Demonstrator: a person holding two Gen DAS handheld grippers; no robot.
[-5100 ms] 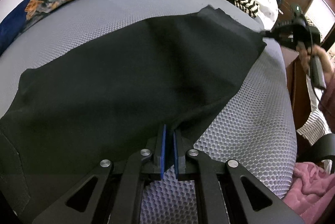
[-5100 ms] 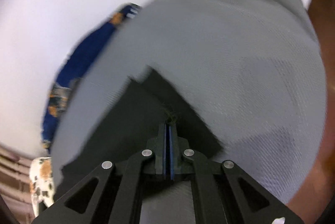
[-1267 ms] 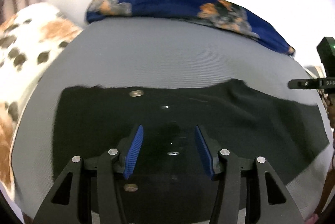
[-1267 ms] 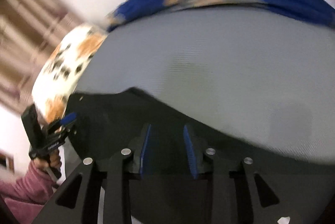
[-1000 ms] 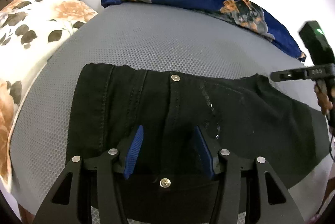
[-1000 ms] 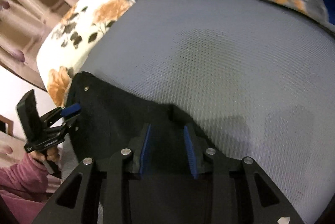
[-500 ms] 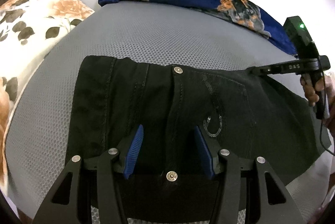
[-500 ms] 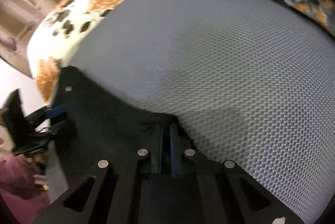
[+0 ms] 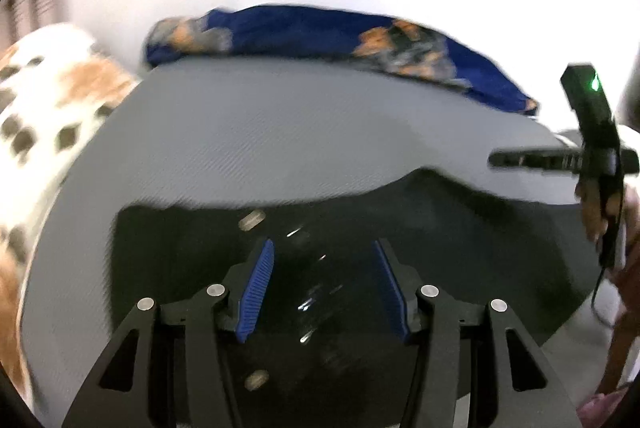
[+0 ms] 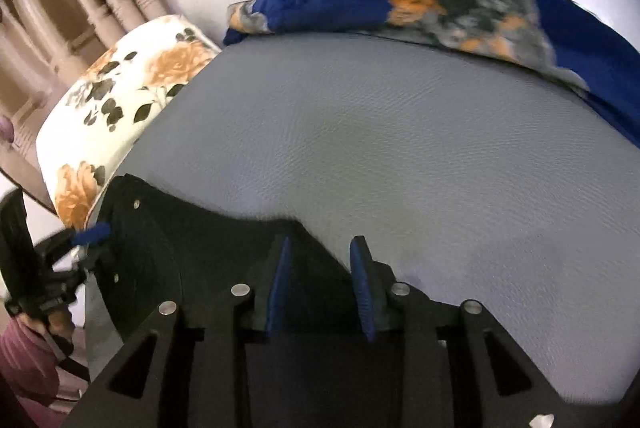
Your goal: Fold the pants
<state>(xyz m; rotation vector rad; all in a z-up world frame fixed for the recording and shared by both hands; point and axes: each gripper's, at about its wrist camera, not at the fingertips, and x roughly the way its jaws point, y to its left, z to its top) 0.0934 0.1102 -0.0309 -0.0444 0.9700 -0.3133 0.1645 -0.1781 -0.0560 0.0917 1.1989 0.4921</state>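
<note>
Left tool (image 9: 322, 286): I see its pads apart as before, above the pants (image 9: 460, 240), gripping nothing.
Pants: black, flat on the grey bed (image 10: 400, 147), as before.
Right tool (image 10: 322, 284): pinched half a second back; jaws just opened, fabric loose between them.
Writing: I read none; blurred.

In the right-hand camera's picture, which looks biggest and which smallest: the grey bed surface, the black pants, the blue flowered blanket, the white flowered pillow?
As they look in that view:
1. grey bed surface
2. black pants, partly hidden behind the gripper
3. blue flowered blanket
4. white flowered pillow

The pants lie nearest the camera, so their rank over the blanket is unsure.
</note>
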